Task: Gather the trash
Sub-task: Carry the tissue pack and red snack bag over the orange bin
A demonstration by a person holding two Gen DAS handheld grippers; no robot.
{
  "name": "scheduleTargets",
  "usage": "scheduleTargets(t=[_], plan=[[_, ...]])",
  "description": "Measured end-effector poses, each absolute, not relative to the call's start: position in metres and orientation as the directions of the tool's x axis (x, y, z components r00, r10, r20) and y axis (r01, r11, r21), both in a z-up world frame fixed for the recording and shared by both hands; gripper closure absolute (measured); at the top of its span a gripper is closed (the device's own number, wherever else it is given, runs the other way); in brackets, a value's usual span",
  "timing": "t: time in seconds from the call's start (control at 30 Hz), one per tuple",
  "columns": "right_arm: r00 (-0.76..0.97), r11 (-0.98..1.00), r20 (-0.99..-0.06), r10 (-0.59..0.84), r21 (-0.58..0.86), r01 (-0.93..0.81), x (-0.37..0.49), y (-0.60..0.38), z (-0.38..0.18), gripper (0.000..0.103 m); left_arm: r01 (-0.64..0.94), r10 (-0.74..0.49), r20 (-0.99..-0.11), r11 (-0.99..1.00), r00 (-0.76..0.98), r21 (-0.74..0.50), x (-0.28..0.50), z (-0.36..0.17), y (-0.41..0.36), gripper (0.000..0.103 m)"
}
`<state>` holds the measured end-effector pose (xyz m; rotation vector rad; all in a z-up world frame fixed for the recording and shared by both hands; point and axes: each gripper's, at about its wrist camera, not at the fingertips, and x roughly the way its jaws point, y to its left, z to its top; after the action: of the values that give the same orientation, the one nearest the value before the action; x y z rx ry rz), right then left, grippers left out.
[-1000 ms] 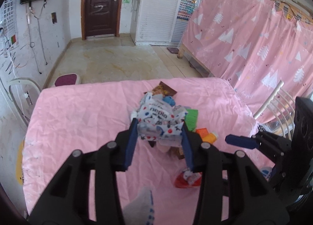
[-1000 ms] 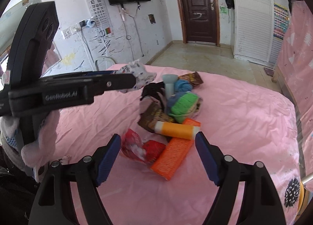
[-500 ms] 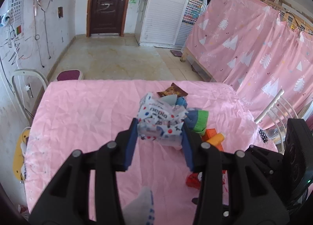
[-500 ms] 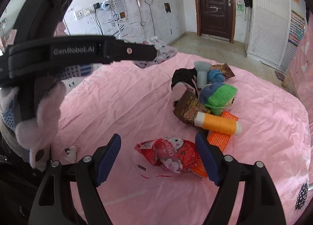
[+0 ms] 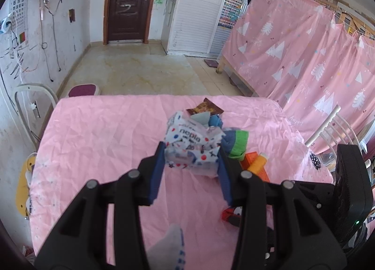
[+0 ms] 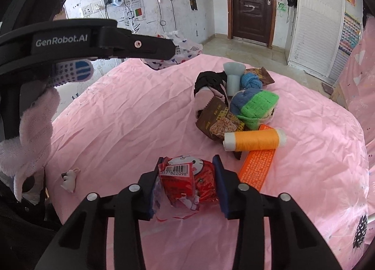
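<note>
A crumpled red snack wrapper [image 6: 187, 180] with a barcode lies on the pink tablecloth [image 6: 121, 115]. It sits between the blue pads of my right gripper [image 6: 187, 162], whose jaws are closing and press it from both sides. Above the table my left gripper [image 5: 191, 150] is shut on a white tissue pack [image 5: 187, 134] with coloured dots. In the right wrist view, the left gripper's black arm [image 6: 105, 40] crosses the upper left, the dotted pack [image 6: 185, 47] at its tip. A gloved hand [image 6: 37, 115] holds it.
Beyond the right gripper lies a pile: brown snack wrapper [image 6: 218, 122], orange thread spool [image 6: 255, 139], flat orange box [image 6: 256, 169], green-and-blue knitted piece [image 6: 255, 103], grey funnel-shaped cup [image 6: 234, 77], black sock [image 6: 208, 80]. A tiny white figurine [image 6: 69, 177] lies left. A white chair [image 5: 332, 124] stands at the table's right edge.
My right gripper came down over the red wrapper and its jaws closed from wide apart onto it. The left gripper kept still with the tissue pack.
</note>
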<state>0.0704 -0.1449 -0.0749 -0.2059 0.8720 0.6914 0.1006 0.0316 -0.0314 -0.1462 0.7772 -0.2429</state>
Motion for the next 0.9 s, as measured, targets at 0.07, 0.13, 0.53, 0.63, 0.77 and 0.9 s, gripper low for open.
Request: scheduleTargets(t=[0.07, 0.13, 0.53, 0.63, 0.77, 0.9], plan=[[0.450, 0.766, -0.752, 0.482, 0.113, -0.633, 0.070, -0.147, -0.071, 0.074, 0.161, -0.266, -0.675, 0.963, 0.688, -0.215, 0.099, -0.032, 0.031, 0.063], [0.454, 0.764, -0.740, 0.496, 0.122, -0.634, 0.069, -0.150, -0.067, 0.074, 0.160, -0.263, -0.675, 0.964, 0.690, -0.211, 0.099, -0.031, 0.029, 0.063], [0.528, 0.781, -0.653, 0.543, 0.162, -0.603, 0.065, -0.192, -0.034, 0.074, 0.186, -0.243, -0.679, 0.970, 0.693, -0.156, 0.098, -0.019, 0.002, 0.063], [0.556, 0.798, -0.635, 0.536, 0.167, -0.579, 0.066, -0.210, -0.028, 0.074, 0.197, -0.240, -0.682, 0.970, 0.690, -0.142, 0.100, -0.017, -0.009, 0.063], [0.590, 0.820, -0.614, 0.525, 0.178, -0.544, 0.066, -0.236, -0.024, 0.074, 0.219, -0.239, -0.686, 0.969, 0.687, -0.118, 0.101, -0.014, -0.027, 0.063], [0.617, 0.836, -0.596, 0.515, 0.189, -0.515, 0.065, -0.259, -0.022, 0.074, 0.238, -0.238, -0.691, 0.966, 0.682, -0.098, 0.103, -0.013, -0.044, 0.063]])
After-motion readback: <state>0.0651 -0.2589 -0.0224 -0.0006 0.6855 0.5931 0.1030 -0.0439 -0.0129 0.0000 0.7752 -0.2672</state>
